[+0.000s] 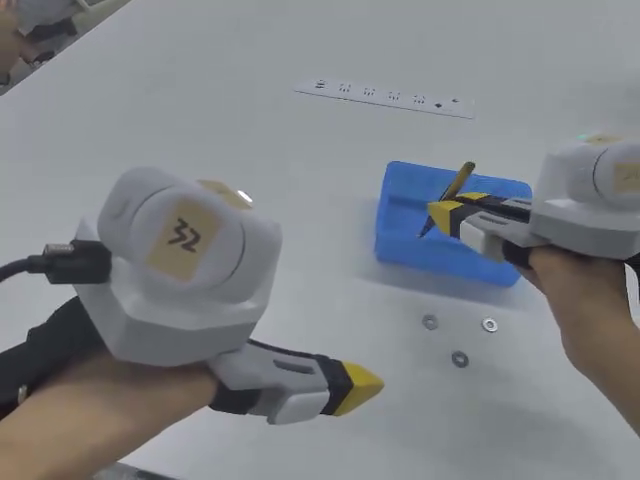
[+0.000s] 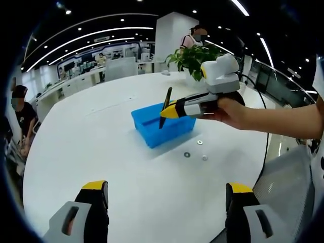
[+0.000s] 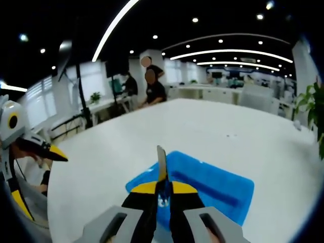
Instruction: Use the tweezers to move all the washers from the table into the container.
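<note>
Firmly pressed together across the middle of the tweezers [image 1: 460, 180], the jaws of the right gripper [image 1: 445, 215] are held just above the container [image 1: 405, 250]. The jaws of the left gripper [image 2: 166, 187] are spread wide with nothing between them, and it is kept low over the table [image 1: 300, 200], well apart from the work. The tweezers are carried steeply tilted: the long axis runs from a pale upper end, leaning up and away from the person, down to a dark lower end aimed into the container. Whether a washer is pinched at that lower end cannot be told. Three washers [image 1: 460, 359] are seen lying flat on the table just in front of the container, near one another but not touching. The step in hand is judged to be a drop into the container, or the start of a trip to the next washer. For it to be done well, the tips should be lowered over the container's middle before the squeeze is eased. For the next pick, the tips should be laid shallow to the table so that a flat washer can be caught by its edge. A hard squeeze is best avoided, since a washer could be flicked away.
</note>
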### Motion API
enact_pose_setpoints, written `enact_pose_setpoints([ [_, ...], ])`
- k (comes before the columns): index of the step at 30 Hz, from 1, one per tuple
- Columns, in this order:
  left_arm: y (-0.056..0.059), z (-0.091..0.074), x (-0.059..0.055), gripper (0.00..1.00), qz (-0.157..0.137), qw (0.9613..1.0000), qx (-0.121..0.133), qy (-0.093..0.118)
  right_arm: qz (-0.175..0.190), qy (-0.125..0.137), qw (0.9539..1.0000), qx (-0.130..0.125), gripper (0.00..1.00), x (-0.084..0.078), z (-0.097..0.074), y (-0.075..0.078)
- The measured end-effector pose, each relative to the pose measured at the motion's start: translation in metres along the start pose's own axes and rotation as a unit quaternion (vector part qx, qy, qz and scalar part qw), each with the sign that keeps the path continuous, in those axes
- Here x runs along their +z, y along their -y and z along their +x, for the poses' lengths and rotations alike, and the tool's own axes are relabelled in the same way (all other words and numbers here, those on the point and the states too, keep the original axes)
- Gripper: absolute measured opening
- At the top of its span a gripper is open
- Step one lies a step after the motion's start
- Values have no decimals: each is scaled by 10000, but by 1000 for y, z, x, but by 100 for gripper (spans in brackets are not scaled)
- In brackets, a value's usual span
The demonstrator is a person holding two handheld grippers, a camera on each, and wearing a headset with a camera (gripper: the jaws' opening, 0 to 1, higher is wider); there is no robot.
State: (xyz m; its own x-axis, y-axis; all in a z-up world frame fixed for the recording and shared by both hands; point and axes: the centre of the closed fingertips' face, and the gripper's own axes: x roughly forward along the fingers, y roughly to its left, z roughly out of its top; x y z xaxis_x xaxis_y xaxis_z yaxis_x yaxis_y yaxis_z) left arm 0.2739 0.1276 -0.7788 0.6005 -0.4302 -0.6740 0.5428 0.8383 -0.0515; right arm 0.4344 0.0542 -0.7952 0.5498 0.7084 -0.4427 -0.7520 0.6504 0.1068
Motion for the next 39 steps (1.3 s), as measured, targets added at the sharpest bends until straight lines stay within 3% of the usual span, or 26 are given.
enact_pose_setpoints([
  [6, -5, -2, 6, 99, -100, 9998, 114, 145, -32, -74, 10000, -40, 4, -5, 3, 2],
  [12, -3, -1, 2, 99, -33, 9999, 90, 42, -27, -146, 9999, -36, 5, -11, 3, 1],
  [18, -2, -4, 7, 99, -69, 9998, 82, 170, 65, -107, 9999, -14, 5, -10, 1, 1],
  [25, -1, -6, 10, 99, -55, 9997, 61, 246, 15, 203, 9998, -16, 5, 16, -19, -4],
  [30, -1, -7, 10, 99, -32, 9997, 101, 209, 2, 483, 9988, 34, 5, 35, -43, -21],
  [35, 0, -9, 14, 99, -89, 9995, 52, 291, -32, 508, 9987, 88, 4, 33, -59, -34],
  [39, -1, -9, 16, 99, -65, 9994, 71, 330, 60, 417, 9991, 18, 4, 20, -69, -38],
])
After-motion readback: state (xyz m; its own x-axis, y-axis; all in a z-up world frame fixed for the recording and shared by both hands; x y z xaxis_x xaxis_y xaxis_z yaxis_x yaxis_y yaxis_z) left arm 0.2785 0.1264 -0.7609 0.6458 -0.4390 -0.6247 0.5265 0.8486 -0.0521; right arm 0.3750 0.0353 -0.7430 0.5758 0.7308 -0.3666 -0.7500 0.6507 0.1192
